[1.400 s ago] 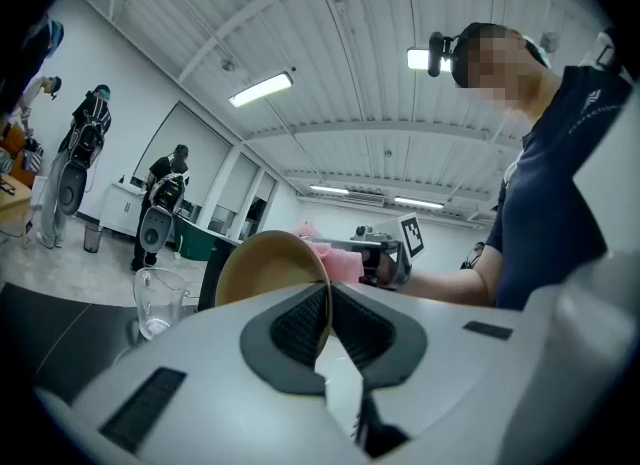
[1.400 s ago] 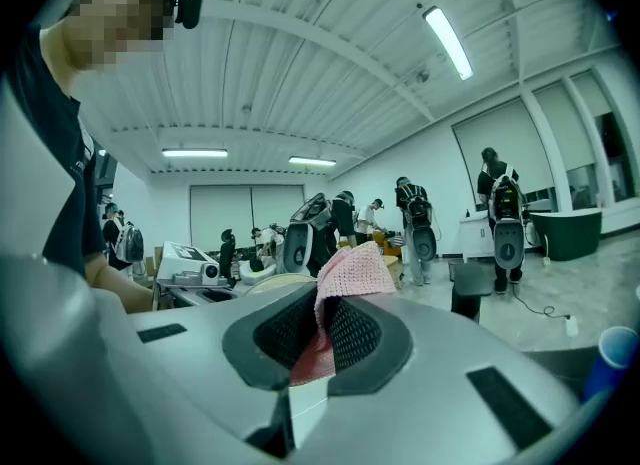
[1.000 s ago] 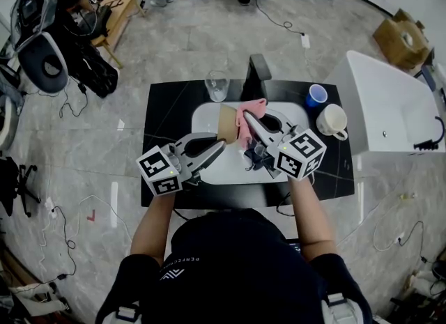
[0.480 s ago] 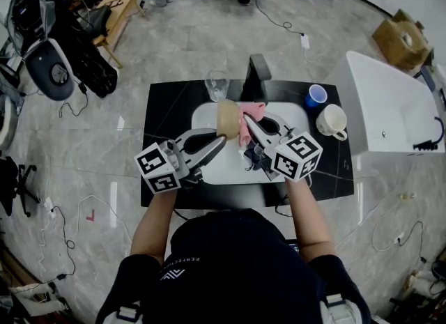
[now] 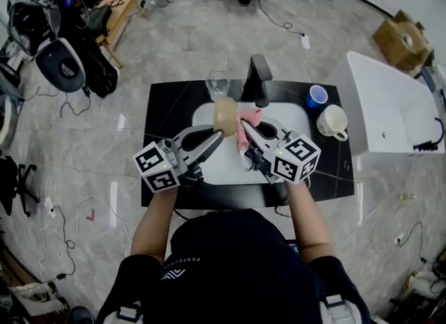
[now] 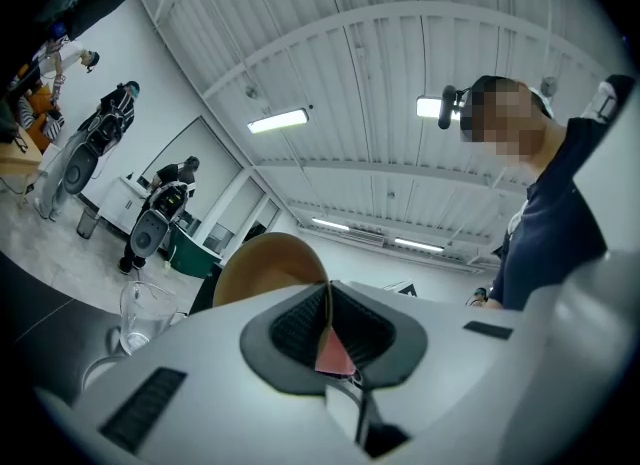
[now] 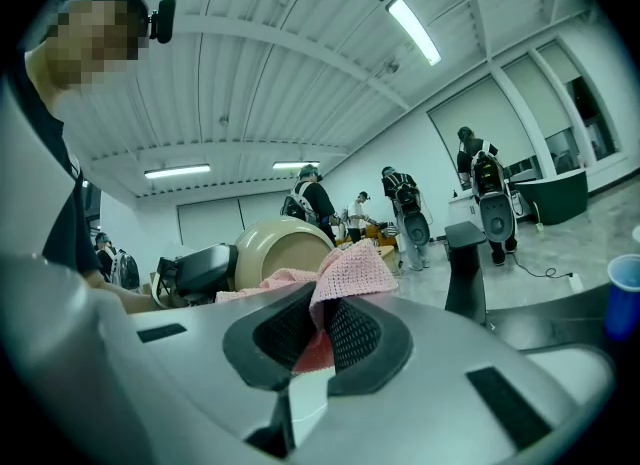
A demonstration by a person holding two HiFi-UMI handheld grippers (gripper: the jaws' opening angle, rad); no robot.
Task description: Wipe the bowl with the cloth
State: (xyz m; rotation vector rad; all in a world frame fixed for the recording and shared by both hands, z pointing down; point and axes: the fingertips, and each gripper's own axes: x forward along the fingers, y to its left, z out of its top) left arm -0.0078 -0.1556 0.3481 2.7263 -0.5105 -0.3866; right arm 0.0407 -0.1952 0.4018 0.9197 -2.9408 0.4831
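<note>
Left gripper [image 5: 217, 135] fingers [image 5: 202, 141] pinch the bowl [image 5: 224, 115], seemingly stiff and light, by its thin rim; right gripper [image 5: 246, 129] clamps the soft, limp cloth [image 5: 252, 114] alongside.

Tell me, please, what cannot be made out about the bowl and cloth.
Cloth-to-bowl contact: in the right gripper view the cloth covers that part of the bowl; too small in the head view.
The blue cup: cut off by the right gripper view's edge.
The glass: partly hidden behind the bowl, head view.
</note>
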